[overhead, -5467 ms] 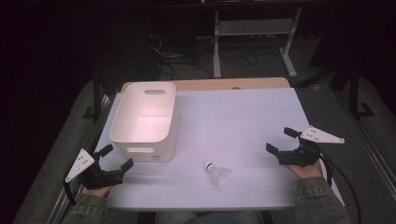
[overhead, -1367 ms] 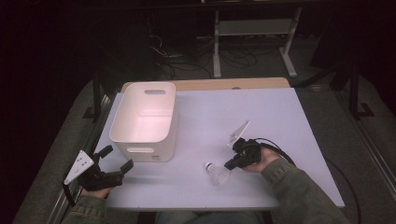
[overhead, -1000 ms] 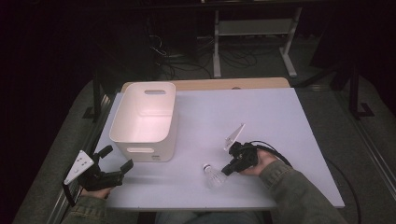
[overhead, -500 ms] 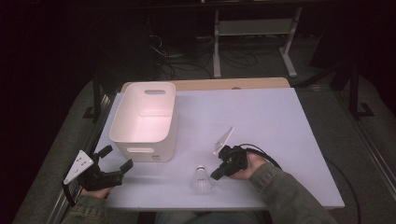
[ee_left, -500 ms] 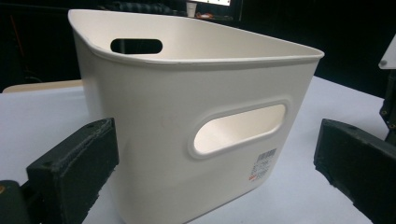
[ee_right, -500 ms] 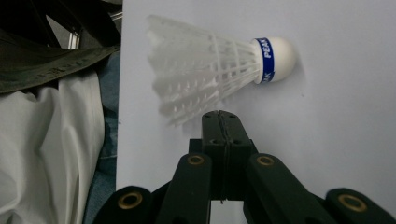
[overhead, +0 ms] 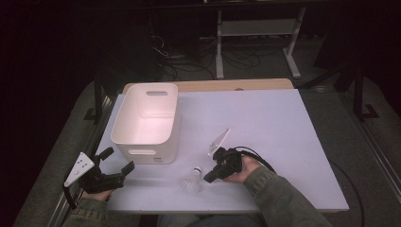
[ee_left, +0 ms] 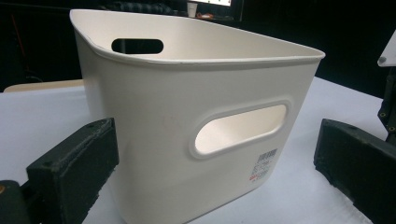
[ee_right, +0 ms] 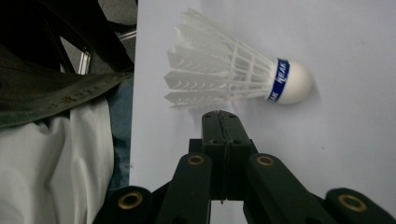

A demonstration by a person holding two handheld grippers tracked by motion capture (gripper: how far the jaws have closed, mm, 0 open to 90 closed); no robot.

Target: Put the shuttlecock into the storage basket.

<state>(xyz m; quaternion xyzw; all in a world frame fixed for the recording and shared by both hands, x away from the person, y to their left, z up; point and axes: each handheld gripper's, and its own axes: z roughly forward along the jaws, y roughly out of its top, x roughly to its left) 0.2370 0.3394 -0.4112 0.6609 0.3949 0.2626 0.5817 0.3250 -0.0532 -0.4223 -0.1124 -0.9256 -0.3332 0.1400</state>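
Beside the shuttlecock, the right hand-held gripper was pressed together and needed spreading before pinching its feathers.

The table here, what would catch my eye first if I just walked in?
Likely the white shuttlecock lying on its side near the front edge of the pale table, with the right gripper beside it, jaws pressed shut on nothing. Next, the big white bin at the left, which the open left gripper faces.

Dim, soft-focus pictures; dark surroundings.
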